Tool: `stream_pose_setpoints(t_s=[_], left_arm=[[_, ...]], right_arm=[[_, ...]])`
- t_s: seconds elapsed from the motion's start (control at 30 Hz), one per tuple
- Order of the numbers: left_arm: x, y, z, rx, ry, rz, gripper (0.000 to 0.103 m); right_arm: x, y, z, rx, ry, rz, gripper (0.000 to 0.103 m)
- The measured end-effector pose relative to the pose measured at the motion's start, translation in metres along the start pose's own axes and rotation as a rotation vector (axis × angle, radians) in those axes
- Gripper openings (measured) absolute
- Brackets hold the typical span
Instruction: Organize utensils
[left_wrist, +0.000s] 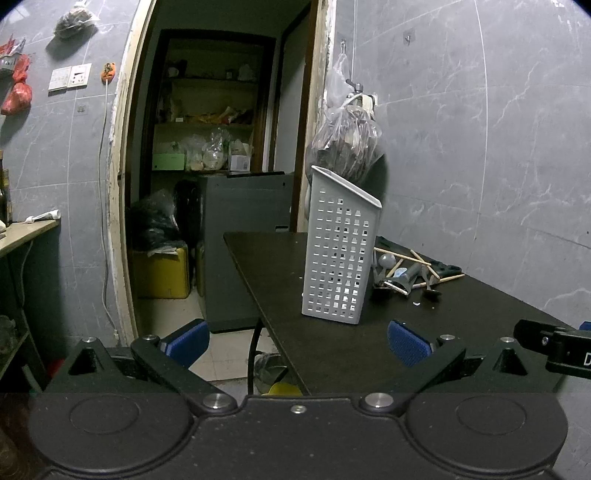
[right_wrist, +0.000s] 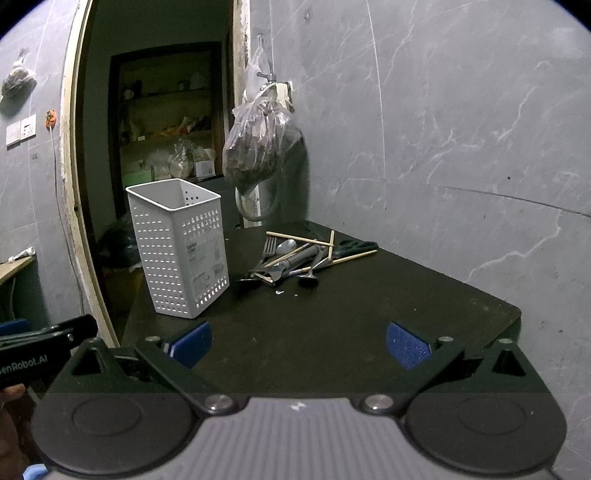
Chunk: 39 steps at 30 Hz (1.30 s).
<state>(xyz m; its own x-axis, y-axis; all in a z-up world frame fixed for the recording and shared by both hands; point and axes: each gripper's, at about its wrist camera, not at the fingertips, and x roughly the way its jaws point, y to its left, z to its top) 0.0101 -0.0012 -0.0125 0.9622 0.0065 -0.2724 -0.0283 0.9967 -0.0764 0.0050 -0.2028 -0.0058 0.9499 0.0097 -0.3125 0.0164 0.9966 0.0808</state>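
Observation:
A white perforated utensil holder (left_wrist: 340, 251) (right_wrist: 181, 247) stands upright and empty on the black table (left_wrist: 332, 347) (right_wrist: 332, 325). To its right lies a pile of utensils (left_wrist: 406, 273) (right_wrist: 295, 258): a fork, spoons, a peeler and several wooden chopsticks, crossed over each other. My left gripper (left_wrist: 297, 341) is open and empty at the table's near left edge, short of the holder. My right gripper (right_wrist: 299, 343) is open and empty over the table's near part, well short of the pile. Each gripper shows at the edge of the other's view.
A plastic bag (right_wrist: 258, 147) hangs on the tiled wall behind the table. A doorway (left_wrist: 214, 147) to a storeroom opens at the left. The table's left edge drops to the floor by a yellow container (left_wrist: 162, 273).

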Motion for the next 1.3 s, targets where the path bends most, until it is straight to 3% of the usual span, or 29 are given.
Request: stream_pose_setpoints(t_s=[0.97, 1.17, 1.3], left_arm=[[0.007, -0.001, 0.0, 0.014, 0.039, 0.01, 0.102], [0.024, -0.003, 0.011, 0.022, 0.051, 0.028, 0.102], [0.041, -0.002, 0.033, 0.022, 0.003, 0.029, 0.102]], right_arm=[[0.011, -0.003, 0.0, 0.005, 0.023, -0.001, 0.103], [0.021, -0.008, 0.001, 0.015, 0.022, 0.019, 0.103], [0.029, -0.017, 0.01, 0.026, -0.01, 0.057, 0.103]])
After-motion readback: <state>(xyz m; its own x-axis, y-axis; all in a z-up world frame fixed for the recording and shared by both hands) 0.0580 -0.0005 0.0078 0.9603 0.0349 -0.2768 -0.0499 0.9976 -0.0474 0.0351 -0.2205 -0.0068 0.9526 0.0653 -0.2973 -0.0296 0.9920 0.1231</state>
